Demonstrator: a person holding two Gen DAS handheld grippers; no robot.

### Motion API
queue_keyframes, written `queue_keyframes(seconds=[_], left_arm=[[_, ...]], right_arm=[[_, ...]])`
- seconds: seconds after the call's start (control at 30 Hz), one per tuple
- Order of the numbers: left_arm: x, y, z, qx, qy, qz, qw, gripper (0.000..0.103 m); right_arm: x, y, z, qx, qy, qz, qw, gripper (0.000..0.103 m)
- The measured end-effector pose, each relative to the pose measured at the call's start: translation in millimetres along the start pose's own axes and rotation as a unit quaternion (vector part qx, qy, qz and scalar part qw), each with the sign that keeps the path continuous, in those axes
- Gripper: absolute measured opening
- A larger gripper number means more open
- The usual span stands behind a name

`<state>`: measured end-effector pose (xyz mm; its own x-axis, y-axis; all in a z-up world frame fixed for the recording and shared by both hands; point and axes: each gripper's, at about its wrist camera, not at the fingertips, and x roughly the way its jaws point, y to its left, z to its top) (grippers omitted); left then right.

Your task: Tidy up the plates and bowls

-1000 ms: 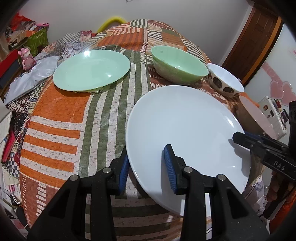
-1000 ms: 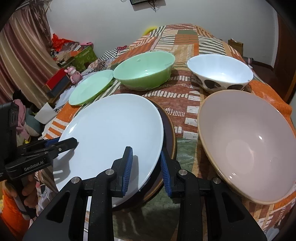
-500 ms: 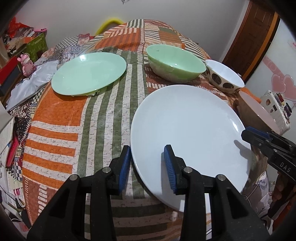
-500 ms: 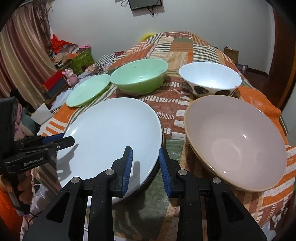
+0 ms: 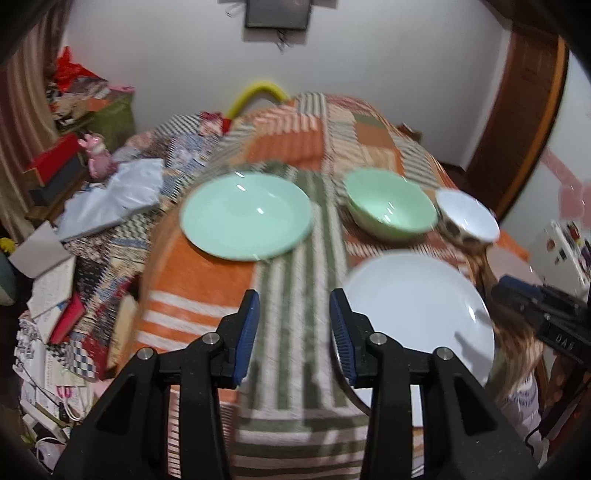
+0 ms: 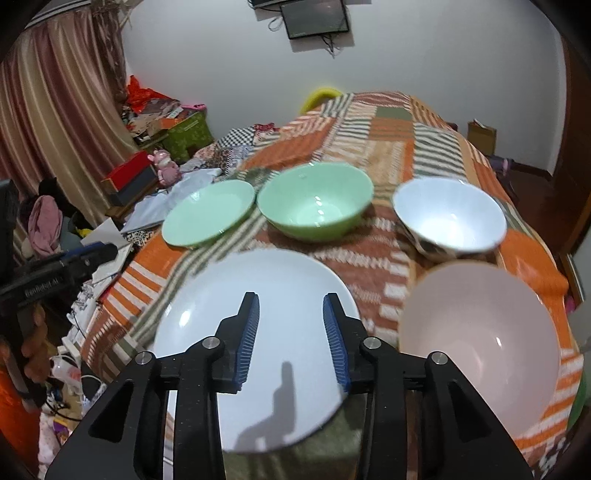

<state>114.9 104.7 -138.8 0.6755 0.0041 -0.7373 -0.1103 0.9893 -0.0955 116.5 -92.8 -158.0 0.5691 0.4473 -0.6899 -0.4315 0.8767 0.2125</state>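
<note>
A large white plate (image 5: 417,314) (image 6: 258,339) lies at the near edge of the striped orange and green cloth (image 5: 288,314). A mint green plate (image 5: 245,216) (image 6: 208,212), a green bowl (image 5: 389,208) (image 6: 314,206), a white spotted bowl (image 5: 467,221) (image 6: 448,218) and a big pink bowl (image 6: 480,343) stand on the cloth. My left gripper (image 5: 293,332) is open and empty above the cloth, left of the white plate. My right gripper (image 6: 290,338) is open and empty above the white plate.
Books, boxes, a pink toy (image 5: 98,158) and loose papers (image 5: 51,288) clutter the floor on the left. A curtain (image 6: 55,110) hangs at the left. A dark wooden door (image 5: 517,122) is at the right. A screen (image 6: 314,18) hangs on the back wall.
Both grippers have pulled back and risen from the white plate's rim, and their jaws have opened wider. The left gripper has swung to the left of the plate.
</note>
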Motion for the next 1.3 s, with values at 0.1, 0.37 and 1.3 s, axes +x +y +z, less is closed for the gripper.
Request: queue_keyframes(seconds=[0.1, 0.37, 1.3], left_arm=[[-8, 18, 17, -0.009, -0.019, 0.023, 0.9995, 0.048], [-4, 59, 55, -0.002, -0.034, 0.068, 0.9971, 0.067], [170, 138, 75, 0.008, 0.059, 0.02, 0.998, 0.04]], right_arm=[[5, 10, 11, -0.008, -0.003, 0.015, 1.0, 0.043], [34, 43, 43, -0.038, 0.0, 0.045, 0.998, 0.045], [197, 82, 63, -0.031, 0.159, 0.048, 0.986, 0.045]])
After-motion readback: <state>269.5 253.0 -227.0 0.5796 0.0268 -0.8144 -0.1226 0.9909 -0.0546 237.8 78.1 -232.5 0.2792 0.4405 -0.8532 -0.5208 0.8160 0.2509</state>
